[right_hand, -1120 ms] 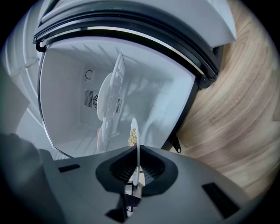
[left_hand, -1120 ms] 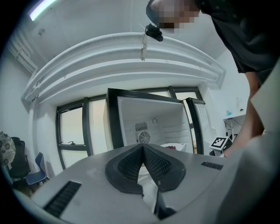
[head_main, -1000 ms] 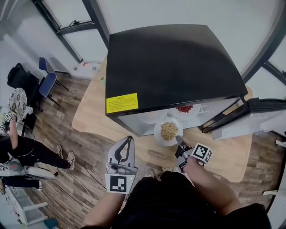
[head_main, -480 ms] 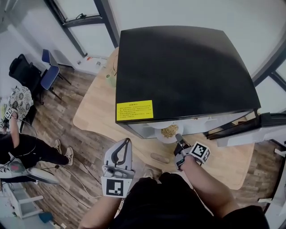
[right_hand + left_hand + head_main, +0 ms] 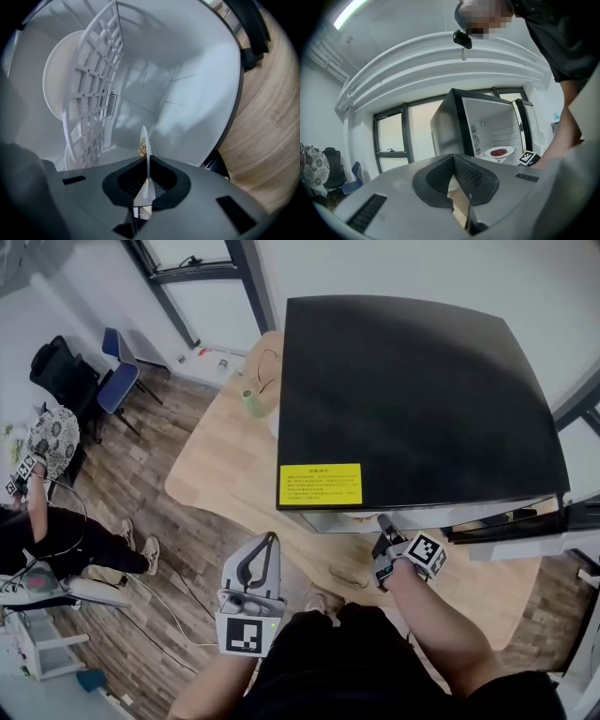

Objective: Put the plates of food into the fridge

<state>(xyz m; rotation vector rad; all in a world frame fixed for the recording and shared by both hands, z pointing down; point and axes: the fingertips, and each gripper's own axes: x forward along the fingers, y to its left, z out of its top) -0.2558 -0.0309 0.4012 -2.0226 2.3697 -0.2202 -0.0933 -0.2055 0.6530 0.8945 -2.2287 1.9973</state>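
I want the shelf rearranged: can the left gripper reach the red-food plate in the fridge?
Likely yes: fridge open, nothing between left gripper and red-food plate; right gripper is off to one side.

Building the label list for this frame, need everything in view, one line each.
fridge: one, black top, white inside, on the table, door open
yellow label: one, front edge of the fridge top
table: one, light wood, under the fridge
plate of red food: one, white, inside the fridge
plate of tan food: one, white, edge-on at the fridge opening
shelf rack: one, white, inside the fridge
green object: one, small, on the table beside the fridge
blue chair: one, on the floor, far left
bystander: one, dark clothes, left edge
left gripper: grey, shut, empty
right gripper: grey, shut on the plate of tan food
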